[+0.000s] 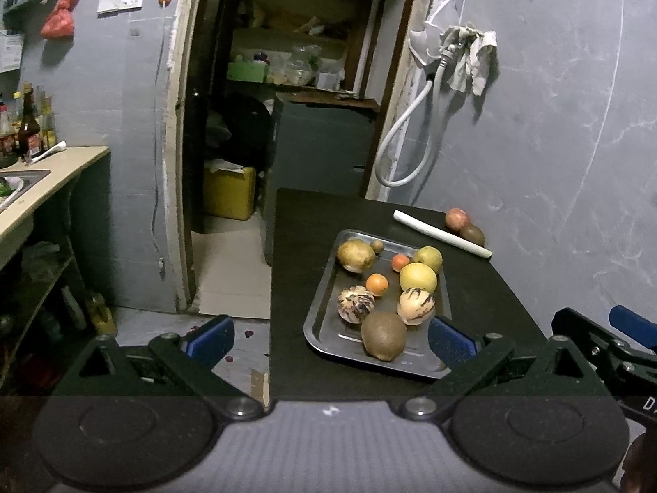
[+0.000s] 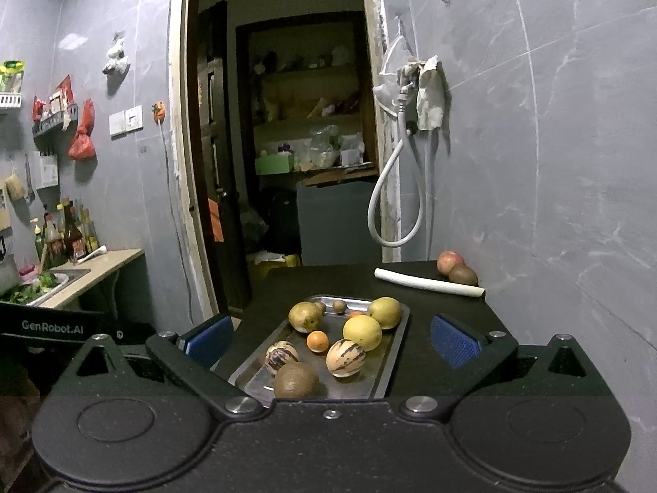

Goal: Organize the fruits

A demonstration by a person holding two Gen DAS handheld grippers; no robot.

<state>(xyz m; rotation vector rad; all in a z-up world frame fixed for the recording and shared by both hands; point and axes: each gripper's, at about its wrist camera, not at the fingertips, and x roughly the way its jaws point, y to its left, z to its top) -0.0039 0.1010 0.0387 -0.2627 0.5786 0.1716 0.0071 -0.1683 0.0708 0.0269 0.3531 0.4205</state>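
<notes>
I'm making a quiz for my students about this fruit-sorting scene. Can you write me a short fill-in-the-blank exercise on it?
1. Most of the fruit lies on a metal ____ on the black table.
2. Both the left gripper and the right gripper are ____ and hold nothing.
3. The red apple and a brown fruit sit behind a long ____ stick.

Missing words: tray; open; white

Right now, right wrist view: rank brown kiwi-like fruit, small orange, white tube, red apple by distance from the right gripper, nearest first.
From the right gripper, open above the tray:
1. Brown kiwi-like fruit, tray's near end, slightly left.
2. Small orange, mid-tray.
3. White tube, on the table beyond the tray, right.
4. Red apple, far right corner, just behind the tube.
</notes>
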